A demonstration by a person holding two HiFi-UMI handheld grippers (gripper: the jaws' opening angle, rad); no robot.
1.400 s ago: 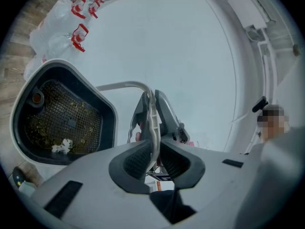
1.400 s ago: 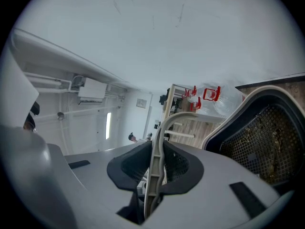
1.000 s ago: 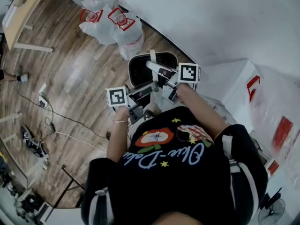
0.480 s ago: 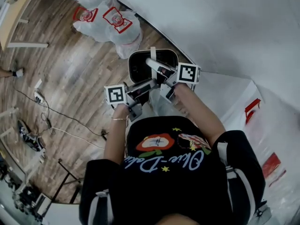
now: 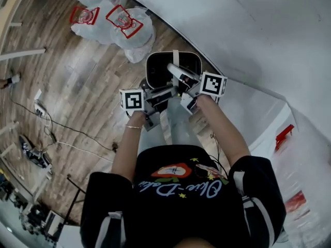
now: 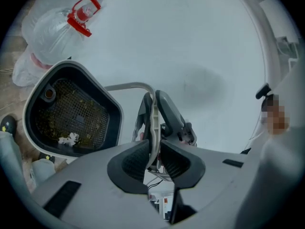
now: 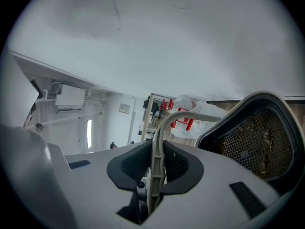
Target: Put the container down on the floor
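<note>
Black container [image 5: 155,66] with a mesh bottom, hung by its pale handle [image 6: 151,123] over the wood floor [image 5: 88,87].
Left gripper [image 6: 152,159] and right gripper [image 7: 156,168] each pinch the thin handle strip between their pads, side by side. The container hangs just beyond them, close to the white wall on the right; tied plastic bags [image 5: 121,22] lie farther off to the left. Scraps sit in the mesh. I cannot tell whether the base touches the boards. Judged: lowering step in hand, set-down not yet done. Next move calls for an even descent with both grips level, base flat on the floor, and only then spreading the tongs.
</note>
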